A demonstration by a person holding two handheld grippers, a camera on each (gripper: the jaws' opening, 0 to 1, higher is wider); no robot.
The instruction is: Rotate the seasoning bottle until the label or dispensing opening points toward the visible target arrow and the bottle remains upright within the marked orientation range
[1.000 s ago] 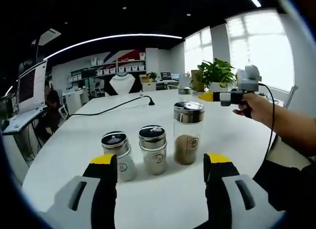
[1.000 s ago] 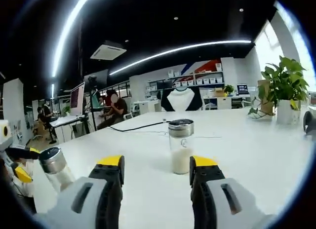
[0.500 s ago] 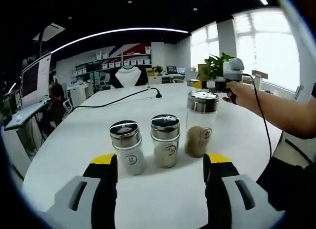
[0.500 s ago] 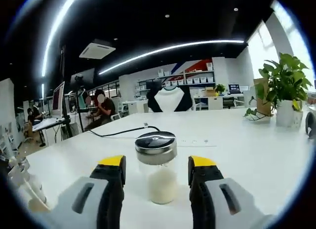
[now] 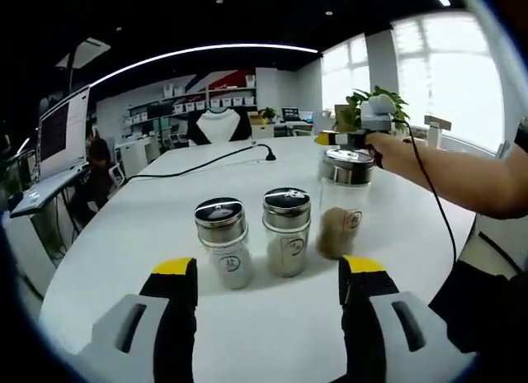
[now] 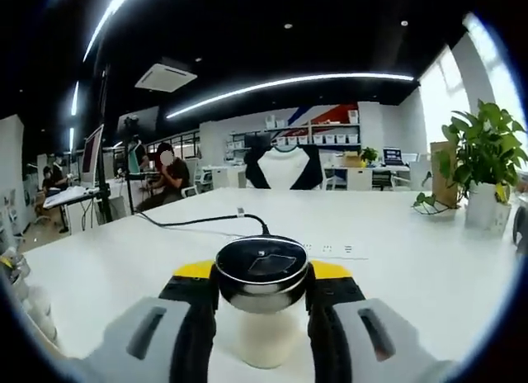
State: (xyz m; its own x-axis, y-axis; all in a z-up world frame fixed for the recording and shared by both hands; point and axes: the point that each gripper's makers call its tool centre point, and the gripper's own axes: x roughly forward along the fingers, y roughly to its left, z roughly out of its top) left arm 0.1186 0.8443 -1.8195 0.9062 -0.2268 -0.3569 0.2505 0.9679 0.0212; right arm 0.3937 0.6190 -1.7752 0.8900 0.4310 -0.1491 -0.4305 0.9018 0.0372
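Note:
A seasoning bottle (image 6: 264, 338) with white contents and a chrome-rimmed black lid stands upright between the jaws of my right gripper (image 6: 262, 274). The yellow-tipped jaws sit against the sides of its lid. No arrow or marking shows on the table. In the left gripper view three other bottles stand in a row: a small one (image 5: 223, 244), a middle one (image 5: 286, 233) and a tall one with brown contents (image 5: 342, 205). My left gripper (image 5: 269, 274) hangs open just short of them, holding nothing. The right gripper (image 5: 353, 138), in a person's hand, shows behind the tall bottle.
The white table (image 6: 429, 267) is wide, with bare room around the bottles. A black cable (image 6: 198, 221) runs across its far part. A potted plant (image 6: 487, 164) stands at the right. A person's arm (image 5: 462, 181) reaches in from the right. Desks and shelves lie beyond.
My right gripper moved forward until the white-filled bottle came between its jaws, and the jaws drew in onto the lid. The left gripper view shifted slightly; the three bottles stayed in place.

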